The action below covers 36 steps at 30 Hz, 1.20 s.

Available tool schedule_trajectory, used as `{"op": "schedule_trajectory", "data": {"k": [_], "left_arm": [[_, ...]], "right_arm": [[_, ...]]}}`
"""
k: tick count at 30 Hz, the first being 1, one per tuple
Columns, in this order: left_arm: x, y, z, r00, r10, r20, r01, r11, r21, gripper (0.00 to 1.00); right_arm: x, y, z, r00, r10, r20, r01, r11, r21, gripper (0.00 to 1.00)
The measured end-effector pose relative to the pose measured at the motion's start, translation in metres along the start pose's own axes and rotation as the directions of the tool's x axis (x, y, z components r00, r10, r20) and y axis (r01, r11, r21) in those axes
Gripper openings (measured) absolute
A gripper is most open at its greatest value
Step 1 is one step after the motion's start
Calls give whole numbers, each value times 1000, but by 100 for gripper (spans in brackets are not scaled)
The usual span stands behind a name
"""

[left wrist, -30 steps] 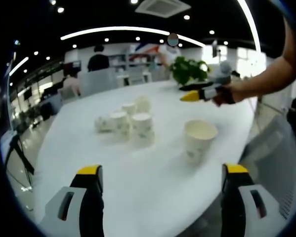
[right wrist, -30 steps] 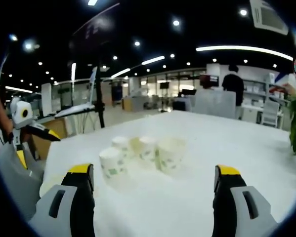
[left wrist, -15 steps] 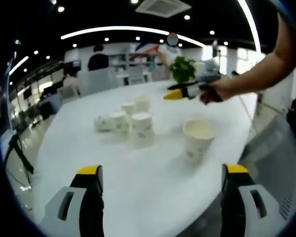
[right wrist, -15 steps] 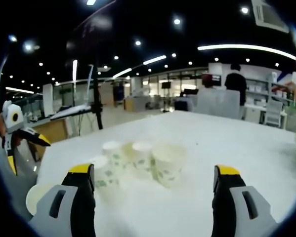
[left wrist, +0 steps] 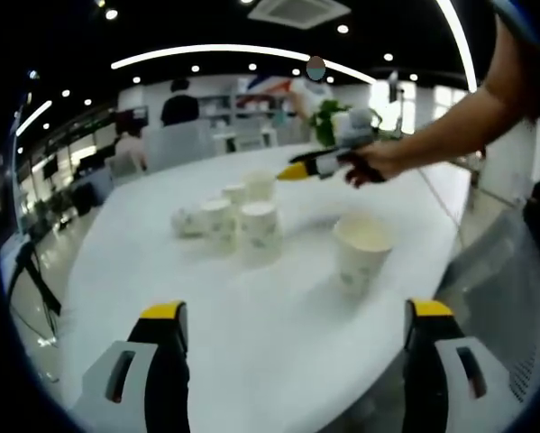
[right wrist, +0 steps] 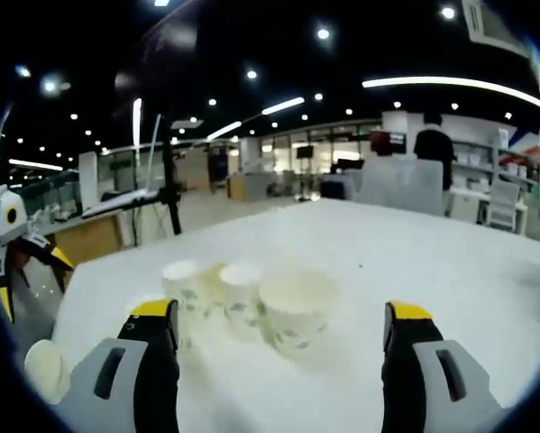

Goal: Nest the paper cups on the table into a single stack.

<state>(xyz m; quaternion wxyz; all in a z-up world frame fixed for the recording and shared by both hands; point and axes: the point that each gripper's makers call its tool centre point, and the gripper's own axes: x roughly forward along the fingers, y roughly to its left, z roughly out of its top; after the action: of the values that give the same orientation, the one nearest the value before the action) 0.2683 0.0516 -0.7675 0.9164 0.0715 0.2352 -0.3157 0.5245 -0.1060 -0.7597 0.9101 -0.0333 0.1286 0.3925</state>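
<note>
Several white paper cups [left wrist: 242,216] with green print stand bunched on the white table [left wrist: 143,271], one of them lying on its side. A single wider cup [left wrist: 364,248] stands apart, nearer to me on the right. My left gripper [left wrist: 297,309] is open low over the table's near edge, with nothing between its jaws. My right gripper [left wrist: 319,164], held in a person's hand, hovers just beyond the bunch. In the right gripper view my right gripper [right wrist: 279,311] is open, with the nearest cup [right wrist: 297,311] between its tips and two more cups [right wrist: 211,289] to the left.
A green plant [left wrist: 334,122] stands at the table's far edge. A grey chair [left wrist: 504,271] is by the right side. People and chairs sit beyond the table. A dark stand [right wrist: 169,176] rises past the table. The lone cup [right wrist: 46,370] and my left gripper [right wrist: 17,257] show at far left.
My right gripper has moved left and closer to the bunched cups, which now loom larger between its jaws. My left gripper has held still.
</note>
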Motion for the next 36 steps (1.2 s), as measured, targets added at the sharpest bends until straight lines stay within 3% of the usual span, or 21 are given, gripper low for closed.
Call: {"op": "schedule_trajectory", "data": {"k": [8, 11, 14, 27, 36], "left_arm": [[2, 1, -5, 1000, -4, -26, 4, 1000, 10, 97], [3, 0, -7, 999, -8, -36, 9, 1000, 15, 96], [3, 0, -8, 999, -9, -42, 10, 1000, 11, 95], [4, 1, -11, 999, -8, -50, 9, 1000, 14, 93], [5, 1, -15, 998, -7, -63, 9, 1000, 17, 93]], "right_arm": [[21, -12, -5, 1000, -6, -8, 6, 1000, 6, 89], [27, -16, -10, 1000, 3, -6, -3, 1000, -4, 81], [30, -23, -14, 1000, -1, -7, 2, 1000, 30, 79], [42, -20, -21, 999, 23, -28, -24, 1000, -5, 56], [51, -21, -23, 999, 34, -38, -34, 999, -11, 52]]}}
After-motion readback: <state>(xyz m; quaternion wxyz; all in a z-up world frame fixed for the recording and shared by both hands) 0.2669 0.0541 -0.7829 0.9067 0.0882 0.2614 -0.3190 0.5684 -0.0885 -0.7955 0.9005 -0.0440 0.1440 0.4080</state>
